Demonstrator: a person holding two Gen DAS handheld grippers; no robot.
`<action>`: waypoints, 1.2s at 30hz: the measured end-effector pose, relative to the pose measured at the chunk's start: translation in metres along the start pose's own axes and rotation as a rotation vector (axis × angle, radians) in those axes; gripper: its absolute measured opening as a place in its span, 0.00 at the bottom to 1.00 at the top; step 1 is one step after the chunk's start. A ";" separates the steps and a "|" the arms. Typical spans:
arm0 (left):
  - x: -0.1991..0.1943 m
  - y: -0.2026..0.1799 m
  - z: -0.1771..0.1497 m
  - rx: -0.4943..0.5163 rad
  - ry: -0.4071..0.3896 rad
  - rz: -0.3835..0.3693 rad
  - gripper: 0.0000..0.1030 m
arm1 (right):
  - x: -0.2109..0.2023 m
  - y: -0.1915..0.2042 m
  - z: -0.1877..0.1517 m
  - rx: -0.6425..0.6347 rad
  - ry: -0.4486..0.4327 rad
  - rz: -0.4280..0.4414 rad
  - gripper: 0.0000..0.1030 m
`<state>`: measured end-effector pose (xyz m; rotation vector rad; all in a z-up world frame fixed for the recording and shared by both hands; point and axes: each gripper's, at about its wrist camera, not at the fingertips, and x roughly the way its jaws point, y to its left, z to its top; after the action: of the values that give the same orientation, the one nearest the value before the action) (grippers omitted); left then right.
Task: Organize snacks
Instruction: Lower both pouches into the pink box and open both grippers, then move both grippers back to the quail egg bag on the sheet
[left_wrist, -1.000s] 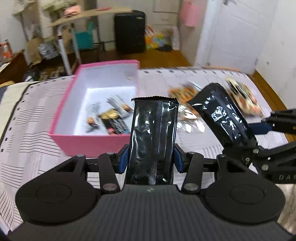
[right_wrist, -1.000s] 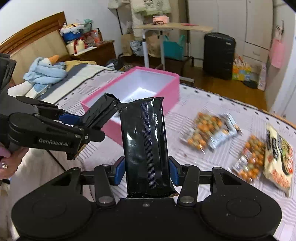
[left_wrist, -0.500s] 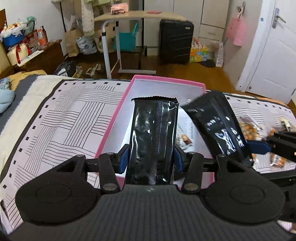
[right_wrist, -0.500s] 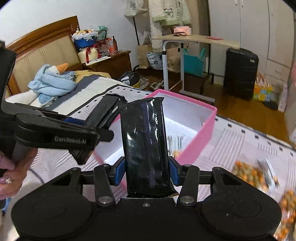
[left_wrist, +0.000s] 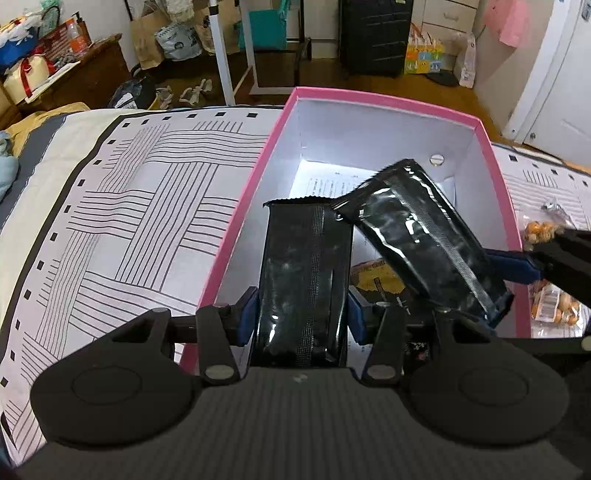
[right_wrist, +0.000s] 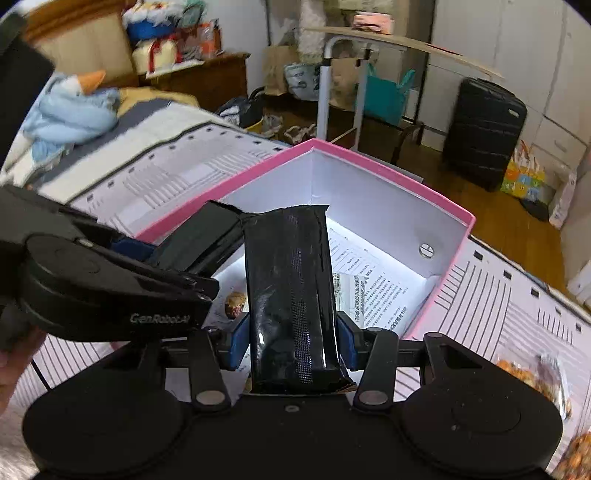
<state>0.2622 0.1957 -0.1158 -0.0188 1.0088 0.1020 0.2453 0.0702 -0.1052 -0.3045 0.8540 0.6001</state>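
Note:
A pink box (left_wrist: 243, 206) with a white inside sits on the patterned bed cover; it also shows in the right wrist view (right_wrist: 458, 254). My left gripper (left_wrist: 301, 317) is shut on a black snack packet (left_wrist: 304, 273) and holds it over the box's near left part. My right gripper (right_wrist: 291, 339) is shut on a second black snack packet (right_wrist: 290, 284), also over the box. That second packet (left_wrist: 421, 236) appears at the right of the left wrist view. A few small snacks (left_wrist: 376, 275) lie on the box floor.
Loose orange snack bags (left_wrist: 550, 299) lie on the cover right of the box, and also show in the right wrist view (right_wrist: 532, 373). A blue plush toy (right_wrist: 74, 110) lies on the bed at the left. A black suitcase (right_wrist: 484, 133) and a folding table (right_wrist: 369, 40) stand beyond the bed.
Both grippers have moved left with their black packets, from beside the loose snack bags to over the open pink box. Both stay shut on the packets.

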 end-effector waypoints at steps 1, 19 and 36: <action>-0.001 -0.002 -0.001 0.013 -0.007 0.005 0.47 | 0.001 0.001 -0.001 -0.013 0.006 -0.002 0.52; -0.044 0.007 -0.018 -0.031 -0.032 -0.010 0.52 | -0.038 0.007 -0.012 -0.039 0.021 -0.052 0.65; -0.153 -0.048 -0.033 0.117 -0.155 -0.103 0.60 | -0.158 -0.030 -0.059 -0.036 -0.038 -0.124 0.70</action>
<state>0.1583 0.1345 -0.0059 0.0432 0.8558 -0.0495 0.1473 -0.0403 -0.0184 -0.3747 0.7826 0.5047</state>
